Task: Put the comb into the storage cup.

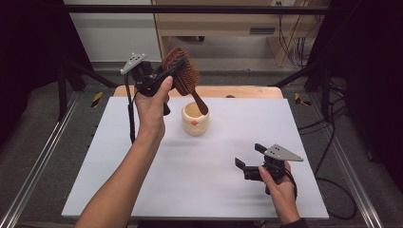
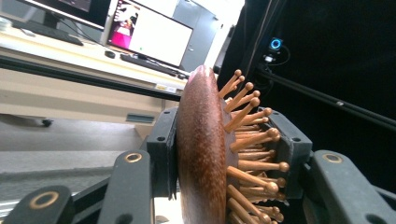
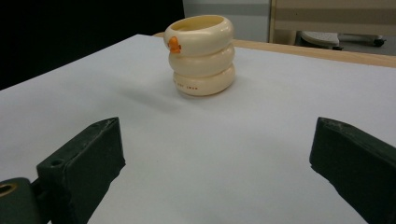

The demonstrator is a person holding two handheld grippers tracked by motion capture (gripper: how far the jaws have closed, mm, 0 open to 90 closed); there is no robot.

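1. Clamping the wooden hairbrush by its head, my left gripper has one jaw pressed flat on the smooth brown back and the other pushed in among the ball-tipped bristles; I read that grip from the left gripper view.
2. From the high view I get what that close-up leaves out: the brush is held up in the air over the far part of the table, bristles facing right, with its handle slanting down so that the tip hangs at the mouth of the cream cup. Whether the tip touches the rim, I cannot tell.
3. My right gripper rests low on the near right part of the white table, jaws spread wide with nothing between them; the right gripper view confirms bare tabletop in the gap.
4. That same right gripper view gives me the cup's side: three stacked rounded rings, a small orange mark near the top ring and faint lettering on the bottom one. The high view looks into its tan inside instead.
5. Beyond the brush, the left gripper view picks up a desk with lit monitors and a keyboard.
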